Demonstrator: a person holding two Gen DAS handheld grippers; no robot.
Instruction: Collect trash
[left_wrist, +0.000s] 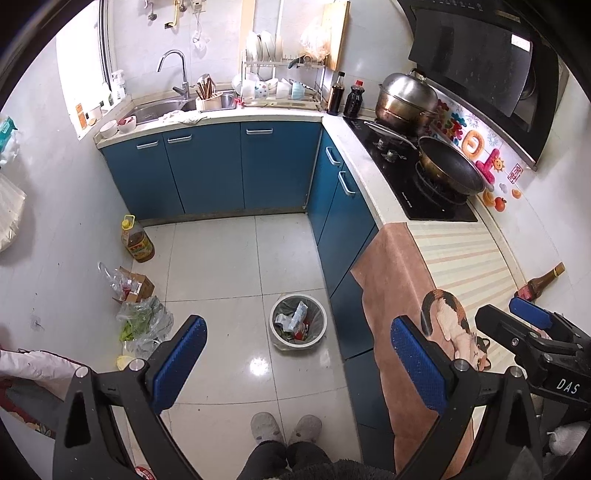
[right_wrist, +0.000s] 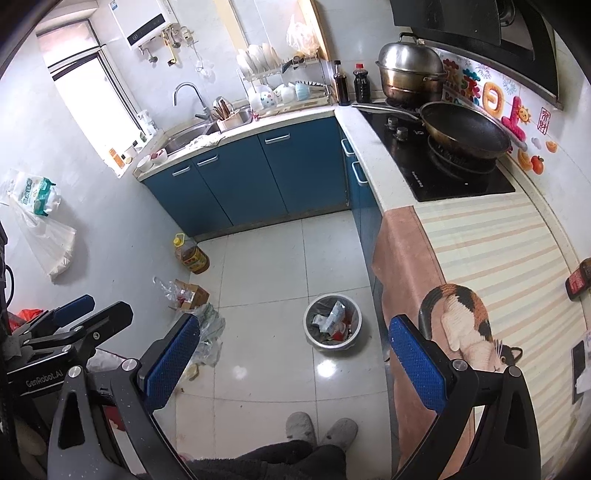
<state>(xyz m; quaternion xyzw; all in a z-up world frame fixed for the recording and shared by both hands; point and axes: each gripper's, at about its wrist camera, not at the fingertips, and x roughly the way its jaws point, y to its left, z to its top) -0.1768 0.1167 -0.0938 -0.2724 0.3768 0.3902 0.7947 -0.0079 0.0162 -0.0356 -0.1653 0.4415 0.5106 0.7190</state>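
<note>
The left tool (left_wrist: 297, 363) is held high over the kitchen floor with its blue-padded fingers (left_wrist: 181, 360) wide apart and nothing between them. The right tool (right_wrist: 291, 363) hangs beside it, equally spread and empty; in the left wrist view its body shows the letters "DAS", and in the right wrist view the left tool's body reads "GenRobot.AI".

Below and ahead, a round trash bin (left_wrist: 298, 320) with a grey liner stands on the white tiled floor (left_wrist: 221, 258), close to the blue cabinets (left_wrist: 218, 170) on the right. It holds crumpled wrappers (left_wrist: 293, 317) and red scraps. The person's grey slippers (left_wrist: 284, 428) are at the near edge.

Along the left wall lie plastic bags of greens (left_wrist: 144, 319), a small cardboard box (left_wrist: 138, 286) and, farther off, a yellow-capped oil bottle (left_wrist: 136, 240).

On the right, a striped cloth with a cat picture (left_wrist: 454, 325) drapes the tabletop (left_wrist: 458, 254). Beyond it sit a black hob with a wok (left_wrist: 448, 170) and a steel pot (left_wrist: 406, 98). The far tabletop carries a sink (left_wrist: 155, 110), dish rack (left_wrist: 280, 79) and two dark sauce bottles (left_wrist: 345, 96).
</note>
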